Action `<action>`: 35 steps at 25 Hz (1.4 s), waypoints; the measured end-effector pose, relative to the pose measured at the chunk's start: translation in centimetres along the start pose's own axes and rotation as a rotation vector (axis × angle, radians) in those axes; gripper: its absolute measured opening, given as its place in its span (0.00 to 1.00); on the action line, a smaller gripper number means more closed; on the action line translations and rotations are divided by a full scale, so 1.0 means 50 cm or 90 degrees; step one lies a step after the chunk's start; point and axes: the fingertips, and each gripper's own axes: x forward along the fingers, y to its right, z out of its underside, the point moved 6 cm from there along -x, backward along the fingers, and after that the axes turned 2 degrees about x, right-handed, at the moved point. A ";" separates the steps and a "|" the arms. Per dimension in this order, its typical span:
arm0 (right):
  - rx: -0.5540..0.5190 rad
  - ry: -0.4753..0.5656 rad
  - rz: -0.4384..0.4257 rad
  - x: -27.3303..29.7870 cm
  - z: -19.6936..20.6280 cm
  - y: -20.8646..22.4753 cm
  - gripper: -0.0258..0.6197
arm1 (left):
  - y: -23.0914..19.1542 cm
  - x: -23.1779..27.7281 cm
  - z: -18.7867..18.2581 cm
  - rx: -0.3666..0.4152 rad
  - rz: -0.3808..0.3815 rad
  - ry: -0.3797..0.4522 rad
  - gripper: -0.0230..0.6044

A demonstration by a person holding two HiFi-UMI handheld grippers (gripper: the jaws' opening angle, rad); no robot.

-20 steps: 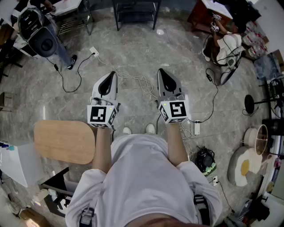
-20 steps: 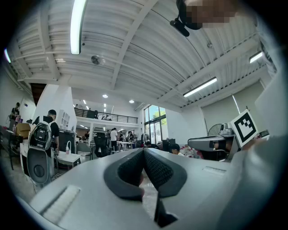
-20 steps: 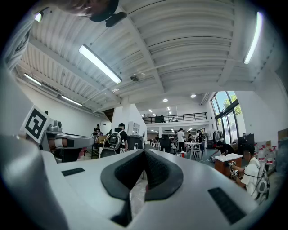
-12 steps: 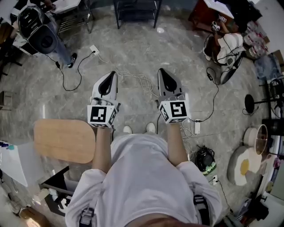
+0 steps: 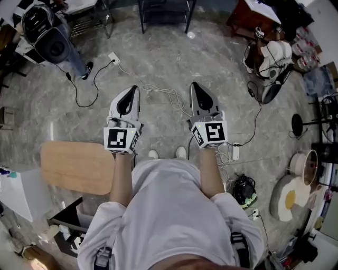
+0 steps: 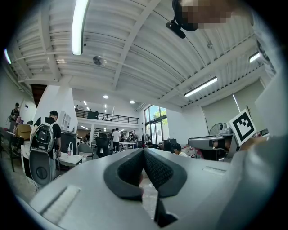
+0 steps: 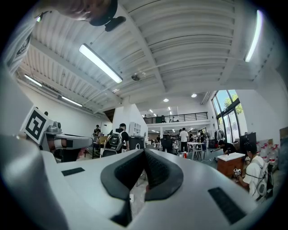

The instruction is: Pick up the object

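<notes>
Two grippers are held out in front of the person, side by side and apart: the left gripper and the right gripper, each with its marker cube at the wrist end. Both have their fingers pressed together at the tips, with nothing caught between the dark pads; each gripper view shows only a slit of floor below the point where they meet. Under the fingers lies a grey, marbled stone floor. A white cable loops across it between the two sets of fingertips and leads to a small white plug box ahead and to the left of the left fingers. Behind the left fingers, beside the person's forearm, sits a rounded pale wooden tabletop. Well ahead and to the left stands a black rounded device, and straight ahead of both pairs are the legs of a black frame. Off to the right of the right fingers lies a heap of black and white gear; behind them are a white power strip and a fried-egg-shaped cushion. Beyond the fingertips the gripper views take in a white ribbed ceiling with strip lights, a mezzanine railing, tall windows and people at tables. Which of these things is the object to pick up I cannot tell.
</notes>
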 end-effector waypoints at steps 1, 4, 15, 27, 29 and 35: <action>0.002 0.003 0.000 0.006 0.000 -0.004 0.04 | -0.010 -0.002 -0.001 0.002 -0.001 0.001 0.03; 0.001 0.005 0.004 0.028 0.001 -0.023 0.04 | -0.043 -0.010 -0.003 0.004 -0.006 0.006 0.04; 0.015 -0.012 0.004 0.118 0.021 -0.057 0.23 | -0.136 0.023 0.053 -0.022 0.010 -0.006 0.04; 0.038 -0.006 0.012 0.428 0.103 0.163 0.48 | -0.271 0.337 0.115 0.018 0.004 -0.020 0.04; 0.041 -0.001 0.012 0.495 0.099 0.225 0.49 | -0.297 0.414 0.127 0.019 -0.001 -0.019 0.04; 0.037 -0.002 0.004 0.670 0.092 0.372 0.51 | -0.356 0.590 0.163 -0.002 -0.017 -0.033 0.04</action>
